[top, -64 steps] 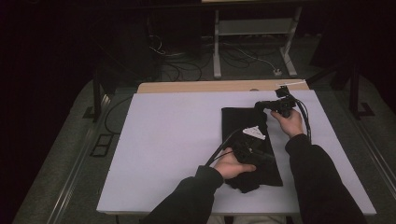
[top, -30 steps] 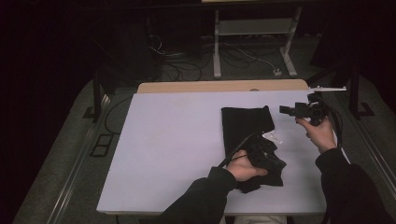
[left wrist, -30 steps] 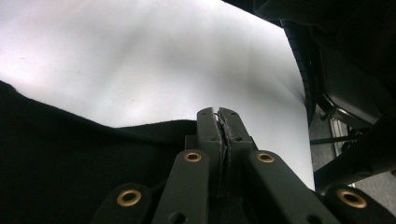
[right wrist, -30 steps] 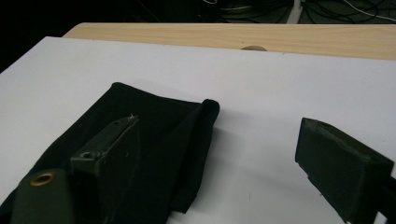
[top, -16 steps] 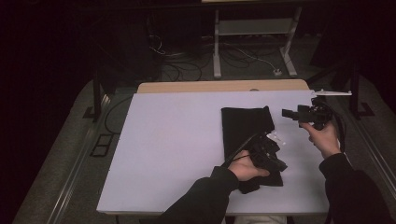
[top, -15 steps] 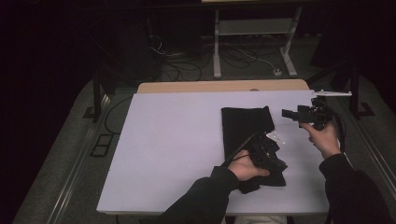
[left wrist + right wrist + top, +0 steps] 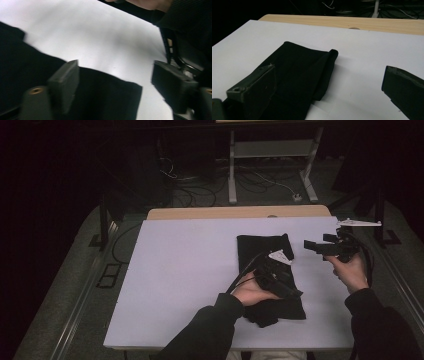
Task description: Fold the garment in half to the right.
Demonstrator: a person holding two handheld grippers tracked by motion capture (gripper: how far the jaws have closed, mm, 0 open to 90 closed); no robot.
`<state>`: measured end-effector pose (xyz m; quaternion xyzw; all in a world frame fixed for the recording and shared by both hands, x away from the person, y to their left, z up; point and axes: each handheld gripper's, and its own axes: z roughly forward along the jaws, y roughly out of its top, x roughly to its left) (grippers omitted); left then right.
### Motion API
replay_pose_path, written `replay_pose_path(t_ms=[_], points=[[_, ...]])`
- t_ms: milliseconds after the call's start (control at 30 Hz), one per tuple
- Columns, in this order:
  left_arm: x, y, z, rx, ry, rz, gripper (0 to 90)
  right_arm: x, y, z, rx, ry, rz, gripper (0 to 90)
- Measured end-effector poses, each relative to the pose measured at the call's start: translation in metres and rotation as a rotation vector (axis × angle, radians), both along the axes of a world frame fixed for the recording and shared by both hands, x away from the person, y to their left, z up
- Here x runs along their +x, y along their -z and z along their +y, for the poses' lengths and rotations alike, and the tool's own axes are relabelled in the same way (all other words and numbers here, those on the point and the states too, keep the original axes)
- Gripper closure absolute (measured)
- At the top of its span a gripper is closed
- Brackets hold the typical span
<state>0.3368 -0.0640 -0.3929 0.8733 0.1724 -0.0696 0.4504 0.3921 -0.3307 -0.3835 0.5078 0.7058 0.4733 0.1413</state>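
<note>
A folded black cloth [image 7: 262, 252] lies on the white table [image 7: 185, 270], right of the middle. My left gripper [image 7: 292, 290] hovers low over the cloth's near half. Its jaws have just been opening and stand wide in the left gripper view [image 7: 116, 72], with the cloth [image 7: 100, 95] beneath them and nothing pinched between. My right gripper [image 7: 320, 241] is held above the table just right of the cloth, pointing left. Its jaws have also just been opening and stand wide apart [image 7: 329, 75], empty, with the cloth's folded far end [image 7: 299, 72] ahead of them.
A wooden strip [image 7: 235, 212] runs along the table's far edge. Beyond it stand a white frame [image 7: 270, 165] and loose cables [image 7: 200, 185] on the dark floor. A dark sleeve [image 7: 185, 17] crosses the top right of the left gripper view. White tabletop stretches left of the cloth.
The right gripper left the cloth's far right corner and drew off to the right, where it now holds still. The left gripper has shifted a little over the cloth's near part.
</note>
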Motion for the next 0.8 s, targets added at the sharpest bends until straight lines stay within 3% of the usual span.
replay_pose_path(t_ms=[233, 800], points=[[0.005, -0.006, 0.02, -0.006, -0.054, -0.055, 0.0, -0.009, -0.001, -0.005, 0.0, 0.002, -0.013, 0.0], [0.008, -0.015, 0.065, -0.03, -0.139, -0.124, 0.0, -0.038, -0.006, -0.012, 0.005, -0.026, -0.057, 0.0]])
